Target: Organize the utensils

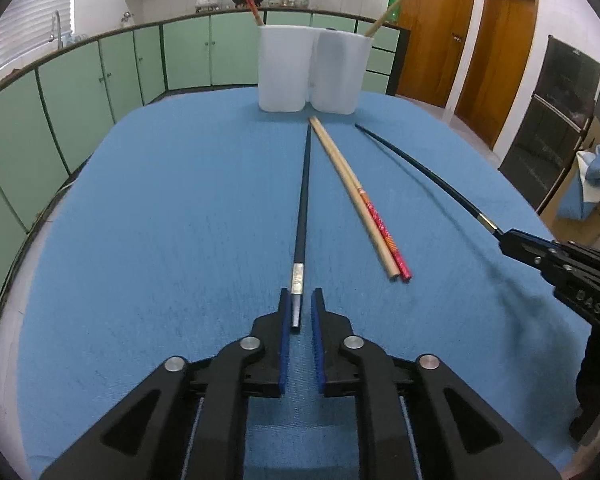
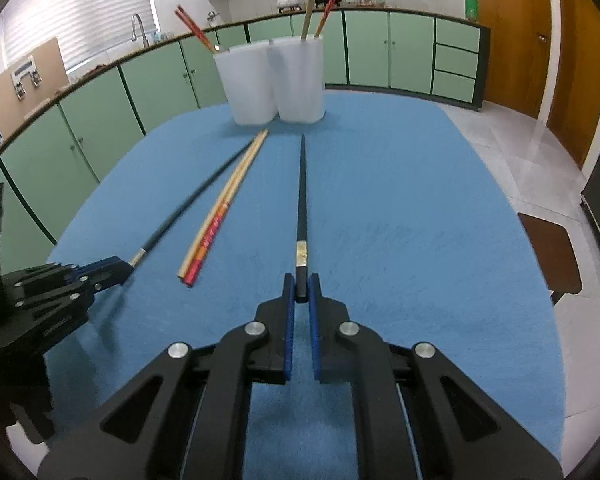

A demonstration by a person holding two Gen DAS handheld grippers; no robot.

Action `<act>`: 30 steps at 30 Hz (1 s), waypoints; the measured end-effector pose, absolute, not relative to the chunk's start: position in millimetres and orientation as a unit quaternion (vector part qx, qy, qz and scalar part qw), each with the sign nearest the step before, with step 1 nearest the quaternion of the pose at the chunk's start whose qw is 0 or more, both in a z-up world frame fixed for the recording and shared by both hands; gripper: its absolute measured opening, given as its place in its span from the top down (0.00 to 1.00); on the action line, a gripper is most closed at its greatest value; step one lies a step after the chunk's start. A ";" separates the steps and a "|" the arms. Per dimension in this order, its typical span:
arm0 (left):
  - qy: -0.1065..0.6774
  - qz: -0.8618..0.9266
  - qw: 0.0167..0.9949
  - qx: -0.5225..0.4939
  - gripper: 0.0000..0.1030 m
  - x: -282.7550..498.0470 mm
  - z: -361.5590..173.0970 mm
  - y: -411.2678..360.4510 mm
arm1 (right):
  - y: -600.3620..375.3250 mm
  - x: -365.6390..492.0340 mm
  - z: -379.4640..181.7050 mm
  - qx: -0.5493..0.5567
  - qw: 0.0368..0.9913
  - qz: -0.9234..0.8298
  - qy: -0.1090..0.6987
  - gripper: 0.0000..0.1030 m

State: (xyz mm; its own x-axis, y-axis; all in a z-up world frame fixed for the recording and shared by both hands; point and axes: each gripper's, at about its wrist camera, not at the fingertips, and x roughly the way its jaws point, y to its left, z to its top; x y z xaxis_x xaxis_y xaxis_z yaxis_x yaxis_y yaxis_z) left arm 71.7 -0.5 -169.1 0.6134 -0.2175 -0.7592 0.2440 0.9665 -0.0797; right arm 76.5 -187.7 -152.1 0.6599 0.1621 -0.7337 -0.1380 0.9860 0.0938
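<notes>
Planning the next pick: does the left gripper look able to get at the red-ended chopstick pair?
Probably yes: the pair lies uncovered on the cloth beside the left gripper, but a black chopstick sits between its jaws.

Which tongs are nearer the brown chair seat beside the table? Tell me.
Right. The right tongs, clamped on a black chopstick, sit mid-cloth on the side of the brown chair seat; the left tongs are farther, beyond the wooden-and-red chopstick pair.

Left hand-held gripper (image 1: 301, 312) angled downward, jaws slightly parted. Right hand-held gripper (image 2: 301, 290) angled downward, jaws clamped.
</notes>
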 end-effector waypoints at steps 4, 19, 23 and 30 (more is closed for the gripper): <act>0.426 -0.131 0.895 0.015 0.87 74.5 -168.8 -3.8 | -186.6 83.5 -158.8 0.024 0.906 0.083 0.414 0.94; 0.427 -0.125 0.896 0.009 0.88 77.5 -171.2 -3.1 | -183.7 94.4 -167.4 0.008 0.899 0.083 0.430 0.93; 0.426 -0.119 0.897 0.010 0.93 76.7 -169.7 -1.1 | -183.2 95.2 -169.5 0.007 0.899 0.082 0.430 0.93; 0.422 -0.115 0.899 0.003 0.94 74.9 -161.2 0.7 | -189.1 94.2 -165.1 0.025 0.901 0.088 0.424 0.94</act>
